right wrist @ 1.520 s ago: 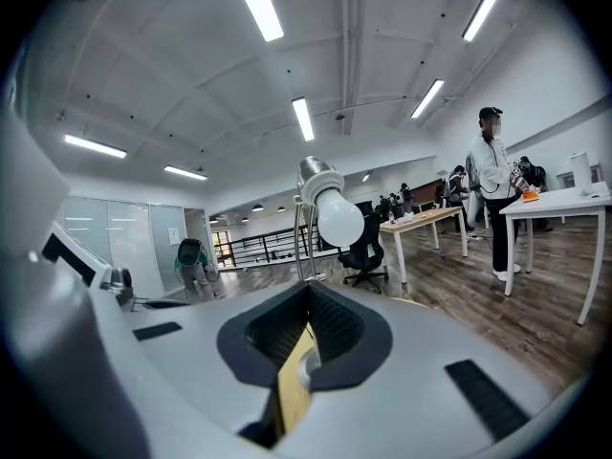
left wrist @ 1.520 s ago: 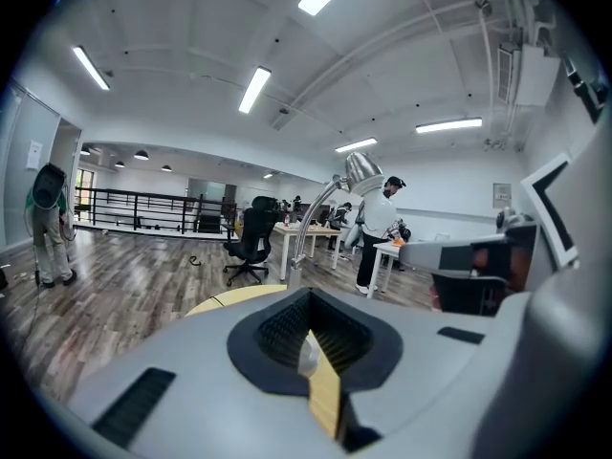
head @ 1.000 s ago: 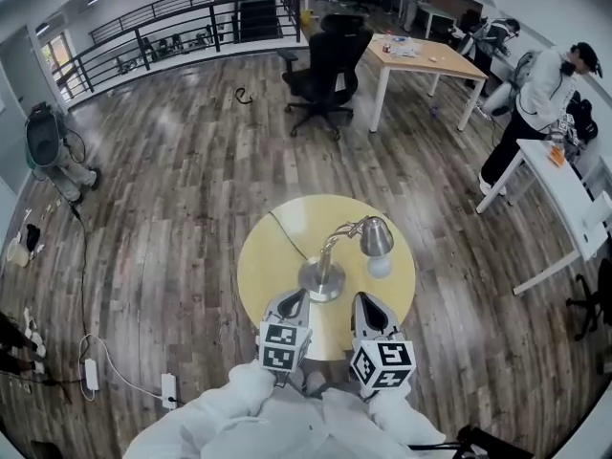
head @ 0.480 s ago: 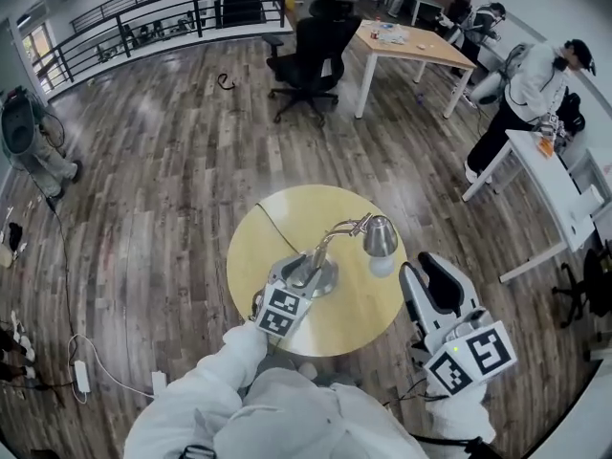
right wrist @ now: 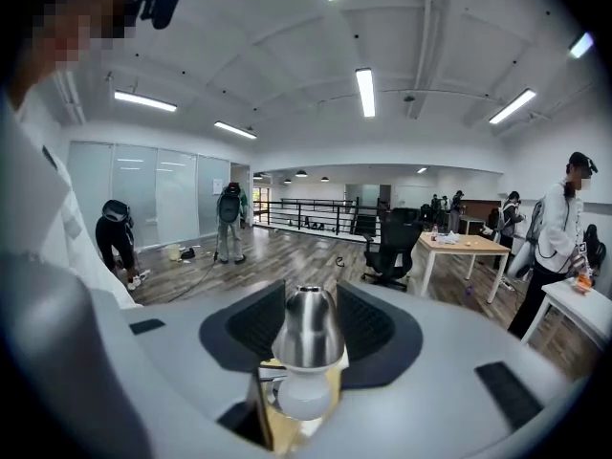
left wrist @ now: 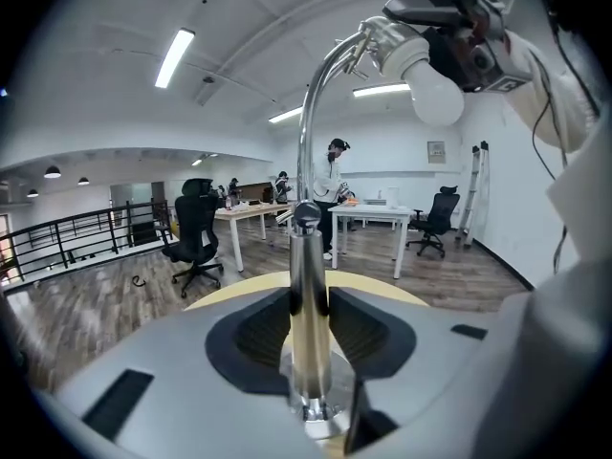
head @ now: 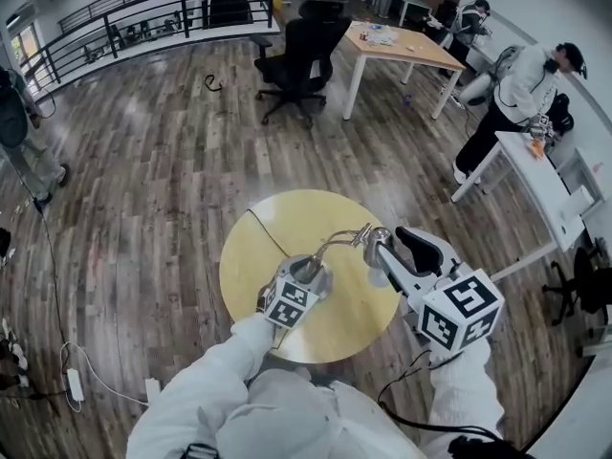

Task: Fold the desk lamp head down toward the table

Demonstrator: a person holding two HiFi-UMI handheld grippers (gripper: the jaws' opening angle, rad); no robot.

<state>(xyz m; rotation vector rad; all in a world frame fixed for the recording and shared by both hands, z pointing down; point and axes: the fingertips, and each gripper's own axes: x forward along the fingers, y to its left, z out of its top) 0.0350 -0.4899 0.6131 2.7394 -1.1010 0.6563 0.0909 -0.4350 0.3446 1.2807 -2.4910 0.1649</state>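
A chrome desk lamp stands on the round yellow table [head: 253, 256]. Its curved arm [head: 337, 243] carries the lamp head [head: 375, 239] and a white bulb [head: 379, 276]. My left gripper [head: 304, 273] sits low at the lamp's base. Its jaws have just been opening, and the upright post [left wrist: 308, 295] stands between them. My right gripper [head: 389, 241] is raised at the lamp head [right wrist: 308, 328]. Its jaws have also just been opening, with the head and bulb [right wrist: 304, 390] between them. I see no pad pressing on the lamp.
A black office chair [head: 296, 51] and a wooden desk [head: 402, 46] stand beyond the table. A white desk [head: 535, 175] and a person [head: 526, 84] are to the right. A railing [head: 124, 22] runs along the back, and a cable with a power strip [head: 72, 381] lies on the floor at left.
Both grippers left the table's near edge and opened. The left one went forward to the lamp's post. The right one swung out, rose and came in around the lamp head.
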